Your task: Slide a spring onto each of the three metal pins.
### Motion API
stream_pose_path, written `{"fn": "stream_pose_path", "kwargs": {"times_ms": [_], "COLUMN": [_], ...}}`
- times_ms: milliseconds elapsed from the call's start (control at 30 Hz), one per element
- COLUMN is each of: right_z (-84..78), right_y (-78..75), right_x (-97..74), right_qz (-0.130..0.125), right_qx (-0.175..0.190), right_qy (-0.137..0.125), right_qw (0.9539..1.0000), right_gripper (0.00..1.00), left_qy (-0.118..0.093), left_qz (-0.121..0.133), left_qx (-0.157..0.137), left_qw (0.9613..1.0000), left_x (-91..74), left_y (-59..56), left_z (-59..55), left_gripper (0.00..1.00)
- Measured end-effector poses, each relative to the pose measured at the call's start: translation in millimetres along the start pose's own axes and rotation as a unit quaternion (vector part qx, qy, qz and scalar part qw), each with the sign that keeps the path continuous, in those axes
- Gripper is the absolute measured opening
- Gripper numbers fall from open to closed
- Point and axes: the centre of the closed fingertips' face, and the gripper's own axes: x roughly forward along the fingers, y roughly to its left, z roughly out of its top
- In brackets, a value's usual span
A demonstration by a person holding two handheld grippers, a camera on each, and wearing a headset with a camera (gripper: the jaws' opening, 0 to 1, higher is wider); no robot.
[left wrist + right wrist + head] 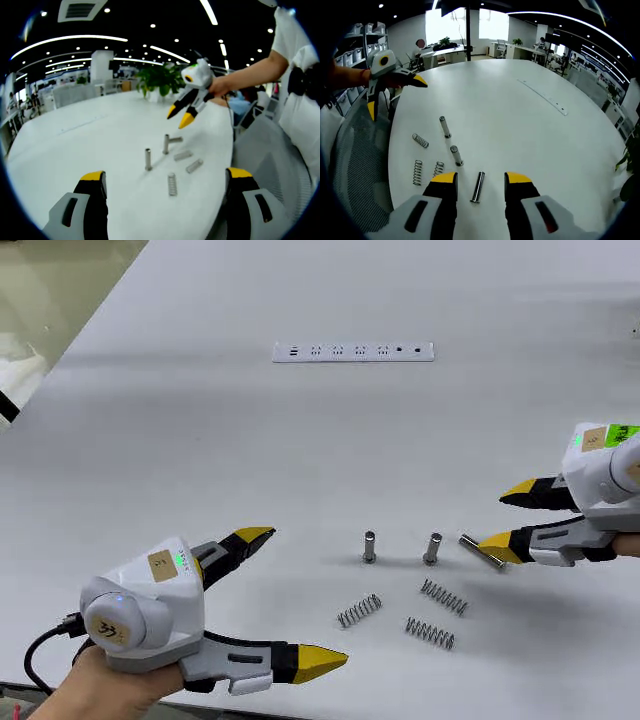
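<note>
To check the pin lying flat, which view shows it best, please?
Right gripper view: the lying pin shows whole and close. In the head view the right tongs partly cover it; the left gripper view shows it small.

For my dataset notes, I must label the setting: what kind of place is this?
Probably an open-plan office or meeting area: a large white table with a power strip, long ceiling light strips, a potted plant, and more desks behind.
</note>
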Motion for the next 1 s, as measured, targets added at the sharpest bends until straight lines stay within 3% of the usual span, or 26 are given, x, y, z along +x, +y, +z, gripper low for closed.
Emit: {"fn": "stream_pose_path", "kwargs": {"times_ms": [133,200,667,1000], "right_z": [-1.9,-5.5,-19.4,-27.4], "right_y": [-0.9,-11.0,-2.7,-3.7], "right_x": [9.3,16.3,41.4,52.5], "right_qz": [0.005,0.008,0.022,0.026], "right_qx": [-0.001,-0.004,-0.006,0.005], "right_qy": [0.022,0.033,0.099,0.129], "right_qw": [0.9997,0.9994,0.9948,0.9913], "right_gripper": [0.32,0.31,0.21,0.16], "left_qy": [-0.001,-0.005,-0.015,-0.019], "left_qz": [0.001,0.003,0.011,0.014], "left_qx": [-0.003,-0.005,-0.019,-0.026], "left_qw": [1.0,1.0,0.9997,0.9994], "left_x": [-0.4,-1.1,-3.6,-4.8], "left_y": [1.3,2.8,9.3,12.3], "left_z": [-0.6,0.9,1.1,0.6], "left_gripper": [1.0,1.0,1.0,0.98]}}
